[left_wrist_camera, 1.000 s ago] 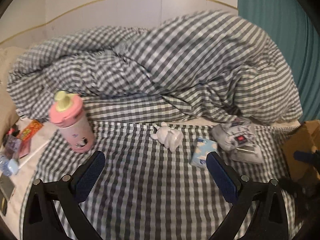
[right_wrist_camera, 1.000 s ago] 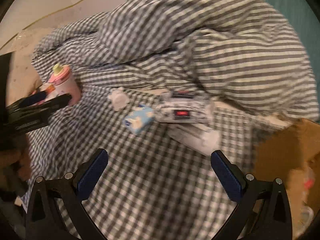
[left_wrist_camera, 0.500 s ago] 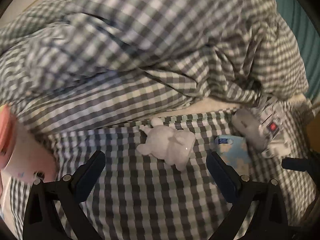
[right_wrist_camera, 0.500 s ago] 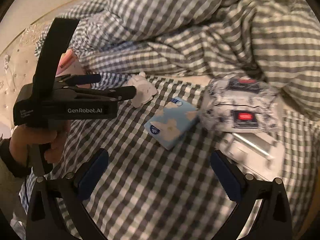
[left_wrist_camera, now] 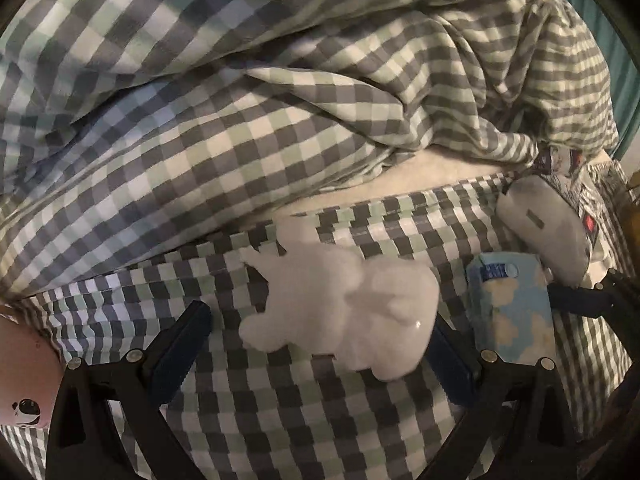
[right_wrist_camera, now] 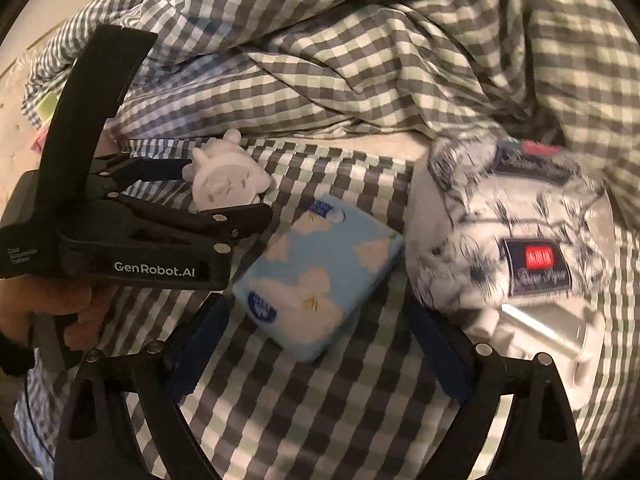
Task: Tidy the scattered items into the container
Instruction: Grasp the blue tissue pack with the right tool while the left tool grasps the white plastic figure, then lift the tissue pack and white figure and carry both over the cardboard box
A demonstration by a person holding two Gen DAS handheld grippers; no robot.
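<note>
L gripper [left_wrist_camera: 316,344] is spread wide w/ the white toy figure [left_wrist_camera: 344,304] between its pads, not clamped. R gripper [right_wrist_camera: 316,348] is also wide, jaws just been closing, blue tissue pack [right_wrist_camera: 320,276] between them, untouched. Both items lie on the checked sheet [right_wrist_camera: 320,412]; printed tissue bag [right_wrist_camera: 508,240] sits just right of the pack.

The left gripper [left_wrist_camera: 316,344] stands wide open around a white rabbit figurine [left_wrist_camera: 344,304] lying on the checked bedsheet [left_wrist_camera: 280,432], pads clear of it. Just right lies a blue cloud-print tissue pack [left_wrist_camera: 512,312], with a grey-and-white wrapped tissue package [left_wrist_camera: 548,232] beyond. A pink cup [left_wrist_camera: 20,380] shows at the left edge.
</note>
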